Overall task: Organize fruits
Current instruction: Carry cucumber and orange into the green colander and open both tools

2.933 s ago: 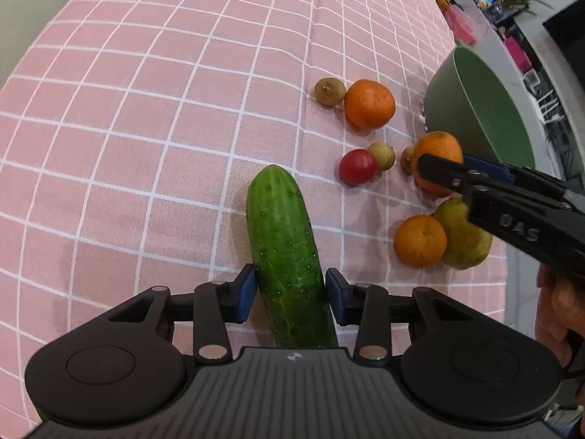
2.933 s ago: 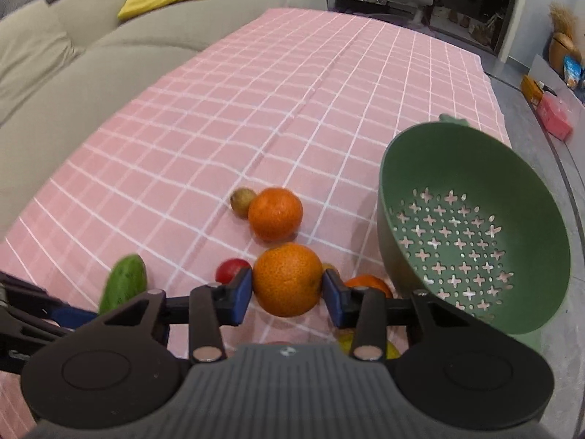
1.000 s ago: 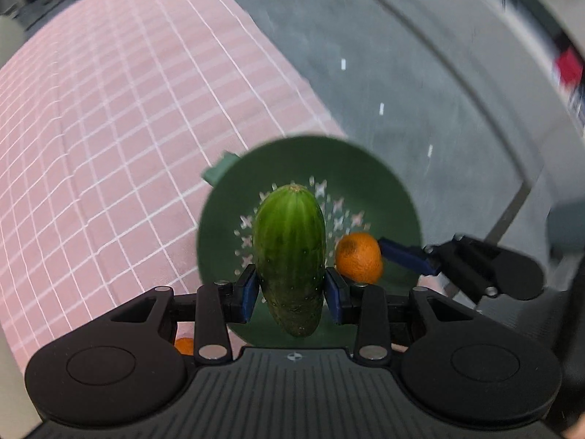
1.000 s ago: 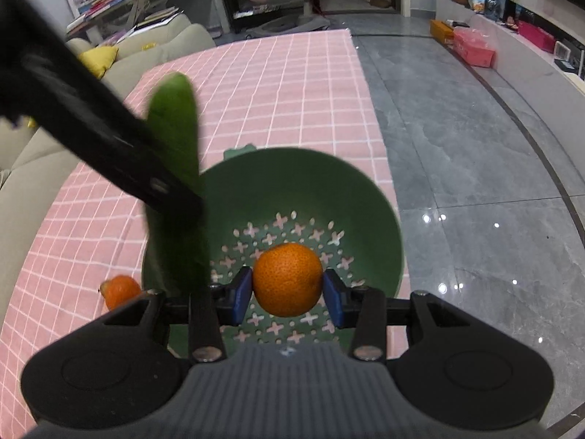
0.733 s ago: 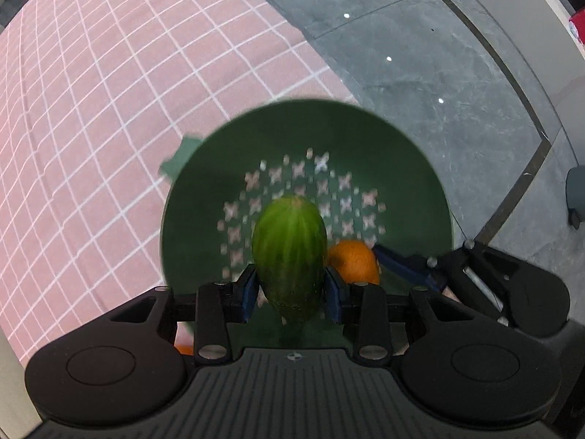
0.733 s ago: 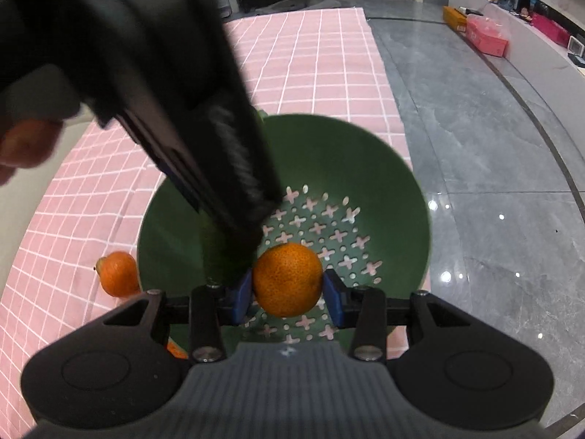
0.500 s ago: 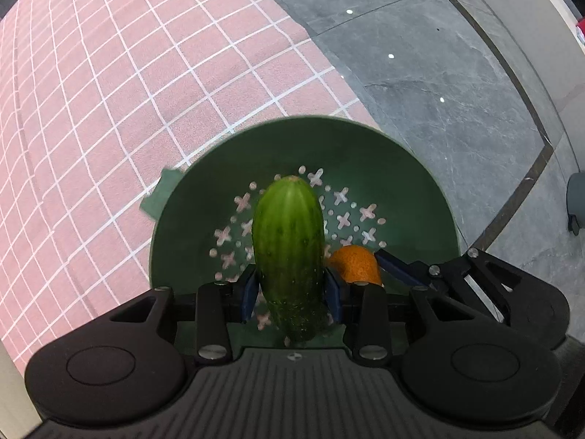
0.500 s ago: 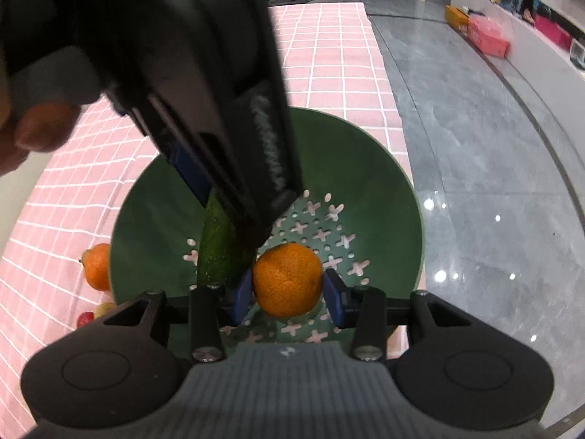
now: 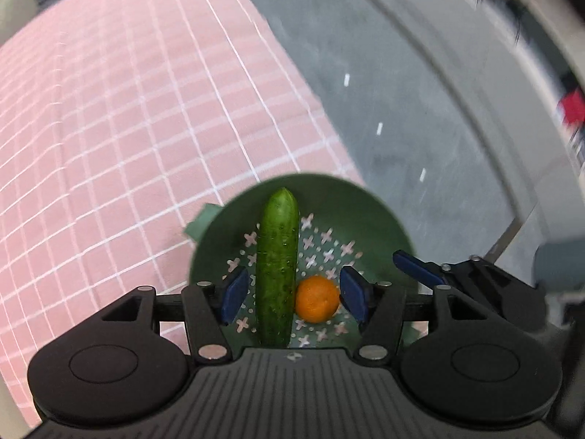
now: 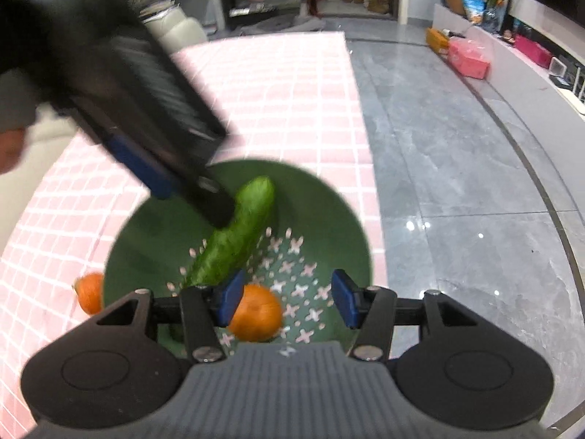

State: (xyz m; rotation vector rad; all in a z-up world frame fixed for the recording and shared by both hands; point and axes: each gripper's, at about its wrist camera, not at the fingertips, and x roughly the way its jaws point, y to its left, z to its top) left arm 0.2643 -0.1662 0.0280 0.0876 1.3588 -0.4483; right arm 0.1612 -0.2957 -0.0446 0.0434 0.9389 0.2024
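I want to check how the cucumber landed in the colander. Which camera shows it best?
The left wrist view: the cucumber lies sharp and nearly whole in the colander, beside the orange. In the right wrist view it is blurred, and the left gripper hides part of it.

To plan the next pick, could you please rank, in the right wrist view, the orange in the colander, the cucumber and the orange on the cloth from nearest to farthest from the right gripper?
1. The orange in the colander, just below the open right gripper.
2. The cucumber, ahead to the left, lying in the colander.
3. The orange on the cloth, far left, outside the colander's rim.
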